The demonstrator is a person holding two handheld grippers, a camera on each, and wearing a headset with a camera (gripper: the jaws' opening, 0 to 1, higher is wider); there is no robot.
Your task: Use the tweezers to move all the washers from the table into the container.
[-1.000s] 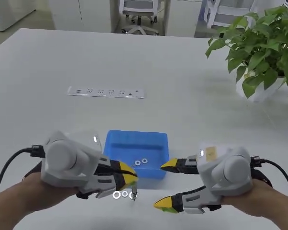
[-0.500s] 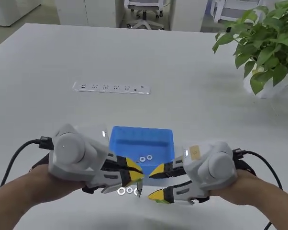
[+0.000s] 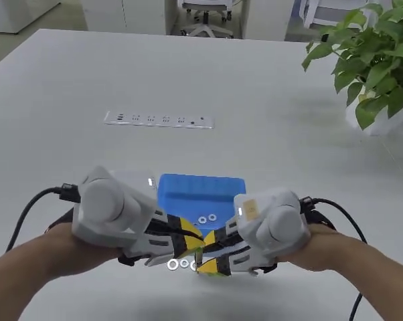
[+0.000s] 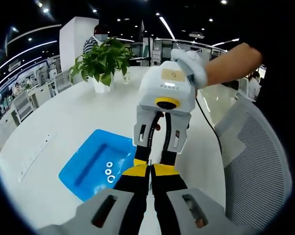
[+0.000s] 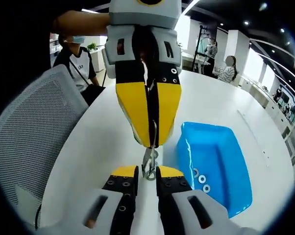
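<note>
Steel washers (image 3: 183,264), three of them, lie loose on the near surface (image 3: 268,93). Over them the left gripper (image 5: 150,141) has its jaws clamped on the tweezers (image 5: 149,155), and the right gripper (image 5: 147,172) jaws pinch the tips. Beyond, the blue container (image 3: 201,190) holds three delivered washers (image 4: 109,171), so the task looks about half done.

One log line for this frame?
left gripper: shut on tweezers | right gripper: jaws flank tweezer tips, grip unclear | container: three washers inside | table: more washers
</note>
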